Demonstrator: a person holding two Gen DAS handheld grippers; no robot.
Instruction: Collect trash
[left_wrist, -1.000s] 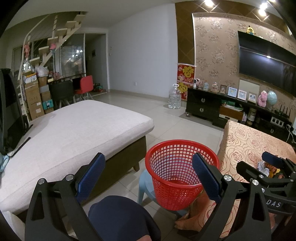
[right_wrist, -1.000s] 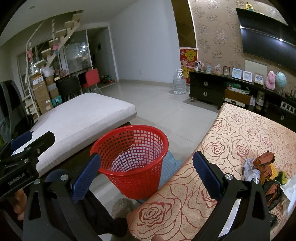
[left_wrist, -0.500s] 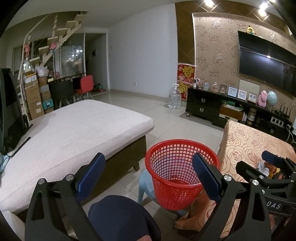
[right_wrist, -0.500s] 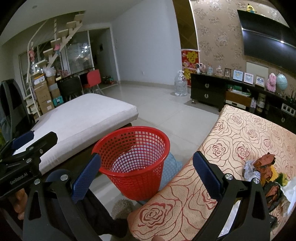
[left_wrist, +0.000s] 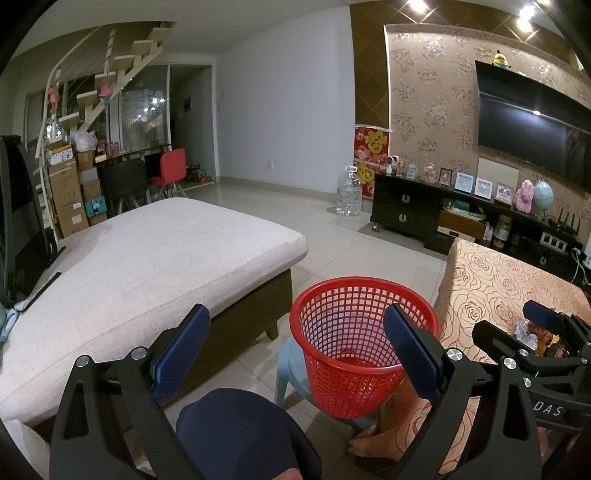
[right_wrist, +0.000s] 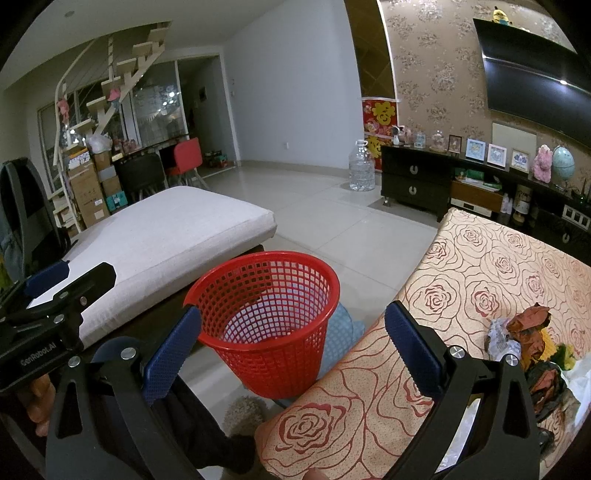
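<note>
- Trash (right_wrist: 528, 343) heaped on rose-cloth desk (right_wrist: 461, 280), right side.
- Red basket (right_wrist: 269, 317) on blue stool (left_wrist: 291, 373), between cushioned bench (left_wrist: 147, 258) and desk.
- Left tongs (left_wrist: 295, 350), right tongs (right_wrist: 291, 343): both spread wide, empty.

- My room is dim and bluish, lit mostly by the ceiling spotlights (left_wrist: 524, 14) at upper right.
- They glint on the television (left_wrist: 535, 112) (small white spots) and sheen the floor tiles (left_wrist: 332, 236).
- Both fisheye views bend straight lines, with black vignetted corners.
- Focus stays sharp throughout.
</note>
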